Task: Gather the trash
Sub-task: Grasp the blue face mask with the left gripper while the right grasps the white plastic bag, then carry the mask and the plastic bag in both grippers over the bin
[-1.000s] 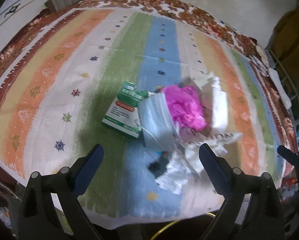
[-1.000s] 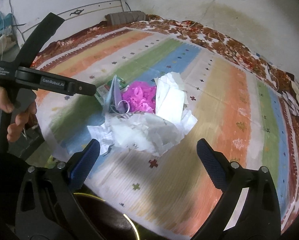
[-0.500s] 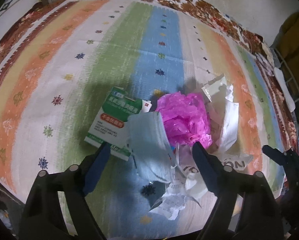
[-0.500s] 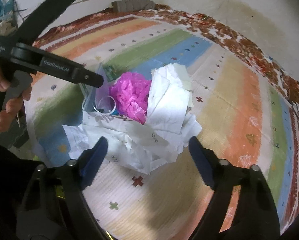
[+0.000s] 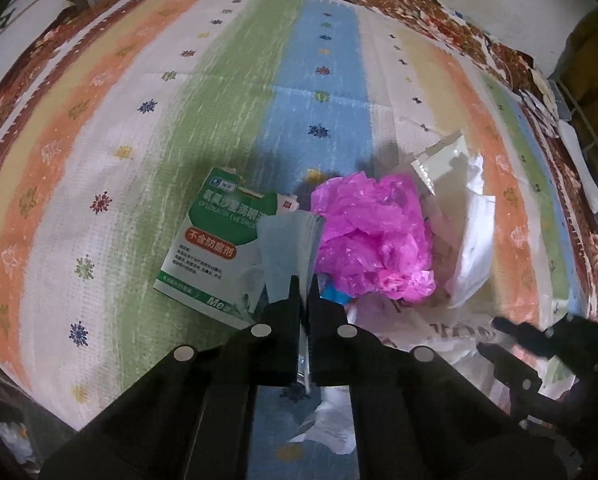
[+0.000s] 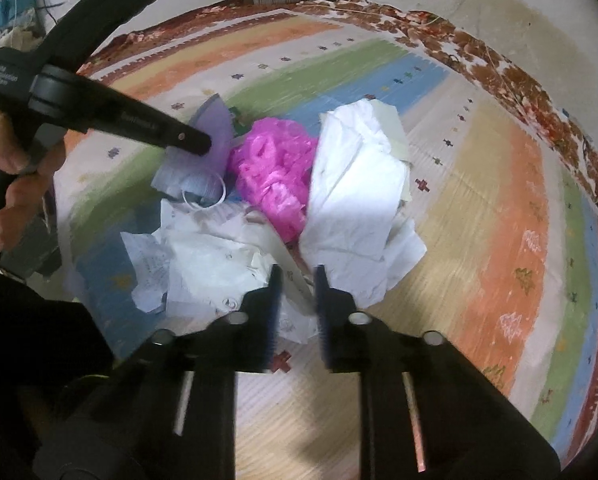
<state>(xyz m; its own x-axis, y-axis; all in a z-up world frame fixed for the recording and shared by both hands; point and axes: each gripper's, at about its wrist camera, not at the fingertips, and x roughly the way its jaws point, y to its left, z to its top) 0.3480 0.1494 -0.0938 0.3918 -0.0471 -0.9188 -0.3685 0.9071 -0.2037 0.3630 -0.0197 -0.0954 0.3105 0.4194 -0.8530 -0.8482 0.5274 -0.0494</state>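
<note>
- Surface: striped rug [image 5: 147,128] in orange, green, blue and cream bands with small flower marks; a brown floral border runs along its far edge.
- Trash pile sits on the blue and green stripes, all pieces touching or overlapping.
- Left gripper [image 5: 304,284]: jaws pressed together on the light-blue face mask [image 5: 289,248], whose pleated body stands up between the tips. From the right wrist view the same gripper [image 6: 195,142] pinches the mask [image 6: 197,172] at its upper edge, ear loop hanging below.
- Green and white medicine box [image 5: 215,240] lies flat just left of the mask, partly under it.
- Crumpled pink plastic bag [image 5: 373,240] lies just right of the mask, in the middle of the pile.
- Right gripper [image 6: 297,280]: jaws closing, narrow gap left, a strip of white paper [image 6: 299,280] between them (contact of the pads with it cannot be confirmed).
- White tissue sheet [image 6: 355,196] is heaped right of the pink bag; a printed receipt [image 6: 149,264] lies at the pile's near left.
- A hand [image 6: 9,172] grips the left tool's handle.
</note>
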